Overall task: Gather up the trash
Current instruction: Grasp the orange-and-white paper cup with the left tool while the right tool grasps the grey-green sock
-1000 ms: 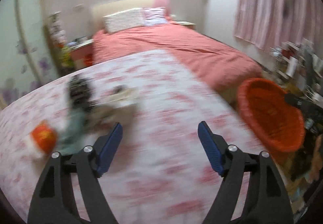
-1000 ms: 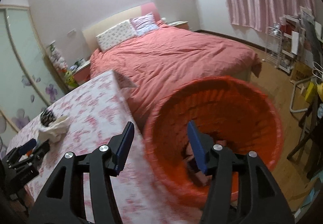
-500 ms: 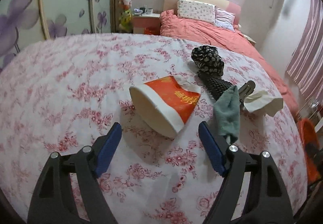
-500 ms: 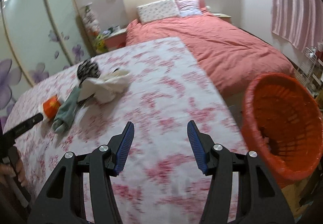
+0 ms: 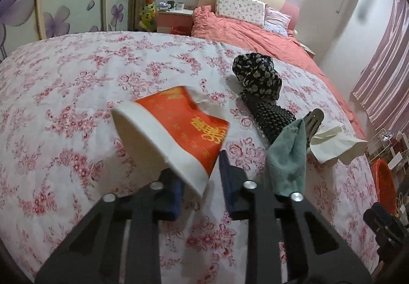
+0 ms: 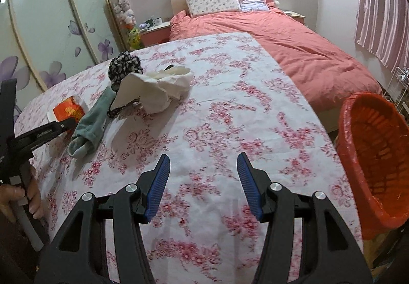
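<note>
**Closing on the paper cup**

Gripping the rim of the orange-and-white paper cup (image 5: 176, 130), the left tool (image 5: 200, 189) has just been closing, one pad inside the mouth and one outside. The cup lies on its side on the floral desk (image 5: 76, 94). Right of the cup lie a green cloth (image 5: 288, 156), a dark patterned bundle (image 5: 258, 76) and crumpled tissue (image 5: 332, 140). The right tool (image 6: 203, 186) hangs with its jaws apart, nothing between them; the orange basket (image 6: 375, 151) stands off the desk's right edge, well apart from the cup.

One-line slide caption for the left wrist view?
Left gripper, jaws just closing, pinches the rim of a red-and-white paper cup lying on the floral tablecloth.
</note>
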### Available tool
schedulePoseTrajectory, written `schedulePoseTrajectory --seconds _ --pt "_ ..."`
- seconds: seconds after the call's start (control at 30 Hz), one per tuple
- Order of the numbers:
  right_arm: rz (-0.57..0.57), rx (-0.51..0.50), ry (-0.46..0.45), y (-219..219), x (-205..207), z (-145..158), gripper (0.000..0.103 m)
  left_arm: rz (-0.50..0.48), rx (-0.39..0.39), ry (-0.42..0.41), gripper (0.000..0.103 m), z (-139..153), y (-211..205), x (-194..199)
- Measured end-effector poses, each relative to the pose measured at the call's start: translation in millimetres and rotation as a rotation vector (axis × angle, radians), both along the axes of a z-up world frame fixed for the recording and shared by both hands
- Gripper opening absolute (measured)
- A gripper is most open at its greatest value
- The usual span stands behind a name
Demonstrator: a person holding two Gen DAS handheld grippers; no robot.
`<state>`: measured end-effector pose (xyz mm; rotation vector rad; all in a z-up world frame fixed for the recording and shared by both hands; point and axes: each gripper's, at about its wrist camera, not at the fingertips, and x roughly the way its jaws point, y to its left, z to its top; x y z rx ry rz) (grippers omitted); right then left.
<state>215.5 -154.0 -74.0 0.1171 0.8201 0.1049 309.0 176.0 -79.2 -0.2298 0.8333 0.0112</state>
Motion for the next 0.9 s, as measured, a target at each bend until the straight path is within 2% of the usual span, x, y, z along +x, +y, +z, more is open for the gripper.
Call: schedulePoseTrajectory --seconds 0.03,0.1,0.23,0.37,0.57,0.73,0.9 --pt "0.006 0.001 0.001 3 1 0 0.055 -0.002 0.005 -0.013 0.013 3 1 -2" --pt "0.023 0.004 0.002 12 3 -1 0.055 -0.004 0.011 -0.038 0.008 8 6 -7" --pt "0.068 0.027 0.009 36 11 -2 0.055 0.02 0.049 -0.056 0.004 17 22 -18" --pt "0.121 0.06 0.017 66 20 -1 0.055 0.04 0.054 -0.061 0.004 20 40 -27" --pt "0.174 0.095 0.008 107 31 3 0.055 0.067 0.02 -0.067 0.004 22 68 -42" --pt "0.162 0.129 0.04 131 49 -3 0.055 0.078 -0.008 -0.068 0.004 21 82 -53" --pt "0.142 0.109 0.085 145 60 -16 0.055 0.086 -0.033 -0.046 0.005 14 90 -56"
